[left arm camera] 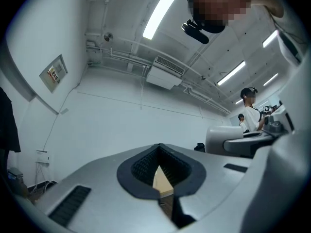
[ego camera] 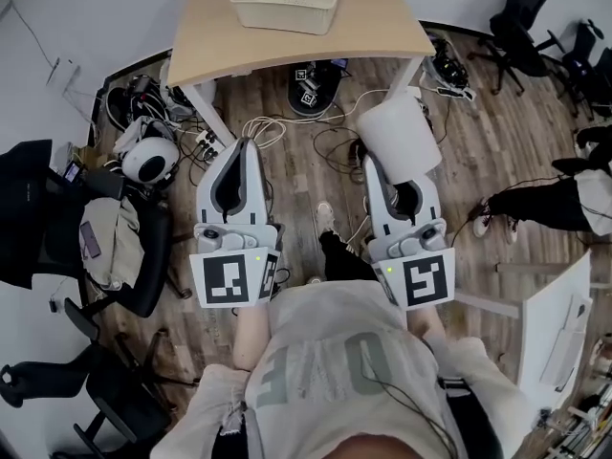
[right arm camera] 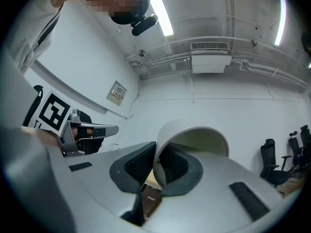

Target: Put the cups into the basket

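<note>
A white cup (ego camera: 397, 140) is clamped by its wall in my right gripper (ego camera: 387, 172), mouth tipped toward me; in the right gripper view the cup (right arm camera: 194, 137) stands between the dark pads of the gripper (right arm camera: 156, 168). My left gripper (ego camera: 243, 146) is held level beside it with its jaws together and nothing in them; in the left gripper view the gripper (left arm camera: 158, 173) shows only a thin wedge of table through the pads. A cream basket (ego camera: 287, 0) sits on the wooden table (ego camera: 382, 29) ahead of both grippers. Both grippers hover over the floor, short of the table.
Cables and a power strip (ego camera: 277, 130) lie on the wood floor under the table edge. Black office chairs (ego camera: 124, 256) crowd the left, more chairs (ego camera: 521, 22) stand at the far right. A person's legs (ego camera: 535, 204) reach in from the right, near a white desk (ego camera: 559, 323).
</note>
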Available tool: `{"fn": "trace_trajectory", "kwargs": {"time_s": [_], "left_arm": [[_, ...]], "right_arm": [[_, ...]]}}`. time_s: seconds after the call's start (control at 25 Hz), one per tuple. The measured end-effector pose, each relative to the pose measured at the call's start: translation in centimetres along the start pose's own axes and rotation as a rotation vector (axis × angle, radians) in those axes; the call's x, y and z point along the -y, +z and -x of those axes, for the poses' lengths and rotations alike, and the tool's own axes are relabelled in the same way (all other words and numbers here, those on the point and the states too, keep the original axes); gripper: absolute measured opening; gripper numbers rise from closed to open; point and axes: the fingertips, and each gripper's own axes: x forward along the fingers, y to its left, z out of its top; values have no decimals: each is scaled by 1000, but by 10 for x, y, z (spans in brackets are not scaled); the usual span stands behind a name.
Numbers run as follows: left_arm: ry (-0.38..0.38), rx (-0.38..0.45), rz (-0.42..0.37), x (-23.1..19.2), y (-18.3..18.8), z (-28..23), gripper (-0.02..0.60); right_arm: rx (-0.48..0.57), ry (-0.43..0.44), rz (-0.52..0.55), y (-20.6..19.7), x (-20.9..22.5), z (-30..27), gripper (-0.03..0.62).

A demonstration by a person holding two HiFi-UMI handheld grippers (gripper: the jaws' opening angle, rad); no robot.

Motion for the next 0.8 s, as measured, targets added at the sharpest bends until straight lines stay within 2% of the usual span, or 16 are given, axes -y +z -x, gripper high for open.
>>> {"fn": "trace_trajectory", "kwargs": {"time_s": [0.32,0.56,0.8], "left_arm": [[31,5,-43,-32,-7,-111,8],[9,23,-79,-38,-14,-195,6],[18,25,-82,-49,-27,-246,7]], "right_arm": [[17,29,13,-13,62,-98,23],[26,25,-5,-31,111,-158,23],[25,42,-17,-47,139,-205,23]]}}
